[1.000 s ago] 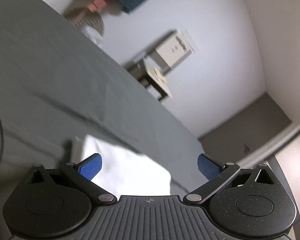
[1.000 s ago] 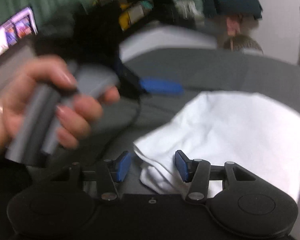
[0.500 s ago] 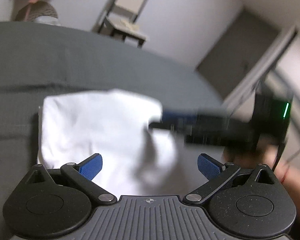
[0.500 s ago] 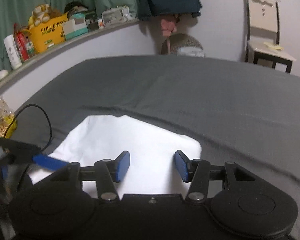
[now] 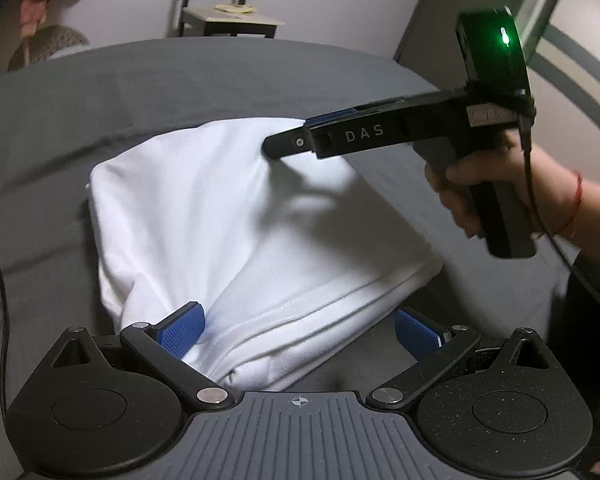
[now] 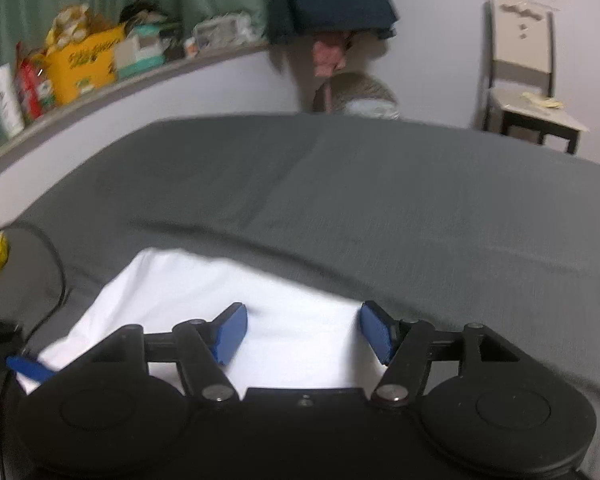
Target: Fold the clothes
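Two grippers over a folded white garment point(image 5: 228, 216) on the grey bed point(image 5: 100, 92), left gripper point(image 5: 300, 326) fingers spread at its near edge, right gripper point(image 6: 300, 332) fingers spread above its far corner.

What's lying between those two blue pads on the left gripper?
The near edge of the folded white garment lies between the open left gripper's pads, with grey bedsheet beside it. The left wrist view shows this.

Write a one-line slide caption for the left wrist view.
Open left gripper over a folded white garment on a grey bed; right gripper reaches its far edge.
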